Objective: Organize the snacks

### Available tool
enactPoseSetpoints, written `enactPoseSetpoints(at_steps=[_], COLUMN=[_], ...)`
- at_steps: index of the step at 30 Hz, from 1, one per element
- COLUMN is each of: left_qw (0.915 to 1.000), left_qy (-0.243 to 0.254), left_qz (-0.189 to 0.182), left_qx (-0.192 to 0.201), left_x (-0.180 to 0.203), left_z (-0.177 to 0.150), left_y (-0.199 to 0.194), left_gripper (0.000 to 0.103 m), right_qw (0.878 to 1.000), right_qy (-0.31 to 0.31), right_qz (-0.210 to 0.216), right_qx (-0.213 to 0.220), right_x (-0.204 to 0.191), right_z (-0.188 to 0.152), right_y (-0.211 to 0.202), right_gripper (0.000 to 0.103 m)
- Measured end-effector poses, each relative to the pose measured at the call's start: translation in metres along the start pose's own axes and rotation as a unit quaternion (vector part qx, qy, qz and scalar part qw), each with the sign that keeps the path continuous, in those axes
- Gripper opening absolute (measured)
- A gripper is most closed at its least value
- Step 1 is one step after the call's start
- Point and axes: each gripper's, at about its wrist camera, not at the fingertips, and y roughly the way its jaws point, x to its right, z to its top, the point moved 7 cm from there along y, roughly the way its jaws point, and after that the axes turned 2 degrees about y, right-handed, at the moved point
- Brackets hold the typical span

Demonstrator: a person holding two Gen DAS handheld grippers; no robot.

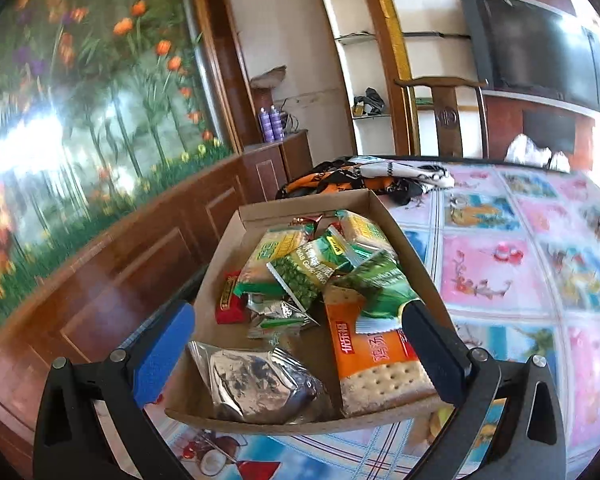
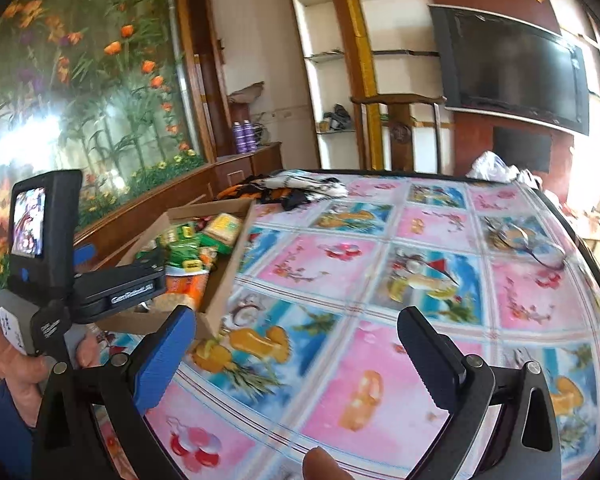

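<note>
A shallow cardboard tray (image 1: 280, 428) lies on the table's left side, filled with several snack packets. Among them are an orange cracker packet (image 1: 376, 360), a silver foil packet (image 1: 256, 380), a green pea packet (image 1: 300, 276) and a small red packet (image 1: 228, 300). My left gripper (image 1: 300, 307) is open wide, its blue and black fingers straddling the tray's near end and gripping nothing. In the right wrist view the tray (image 2: 224, 288) sits to the left. My right gripper (image 2: 296, 314) hangs open over bare tablecloth, right of the tray, with nothing between its fingers.
The table wears a glossy pink and blue picture tablecloth (image 2: 380, 280). A heap of patterned cloth (image 1: 380, 180) lies just beyond the tray. A white plastic bag (image 2: 492, 168) sits at the far edge and a wooden chair (image 1: 448, 112) stands behind. A hand (image 2: 20, 364) holds the left gripper.
</note>
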Motion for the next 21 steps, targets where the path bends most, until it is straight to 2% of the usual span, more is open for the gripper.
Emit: enactPoseSetpoints(at_steps=[2,4,8,21], left_qw=[0.9997,0.9996,0.9996,0.9999], left_qy=[0.016,0.021,0.015,-0.004], left_qz=[0.011,0.007,0.016,0.012], left_qx=[0.014,0.020,0.020,0.001], left_x=[0.006,0.009,0.004,-0.006], left_z=[0.001,0.001,0.002,0.002], left_y=[-0.006,-0.008,-0.007,0.002], left_gripper=[0.103,0.103,0.103,0.103], right_qw=[1.000,1.000,1.000,0.997], right_qy=[0.013,0.020,0.019,-0.074], right_qz=[-0.009,-0.015,-0.016,-0.035], right_qx=[-0.003,0.000,0.000,0.009], right_x=[0.009,0.013,0.012,-0.017], right_z=[-0.001,0.000,-0.001,-0.010], right_y=[-0.001,-0.003,-0.004,-0.002], right_gripper=[0.102,0.102,0.102,0.102])
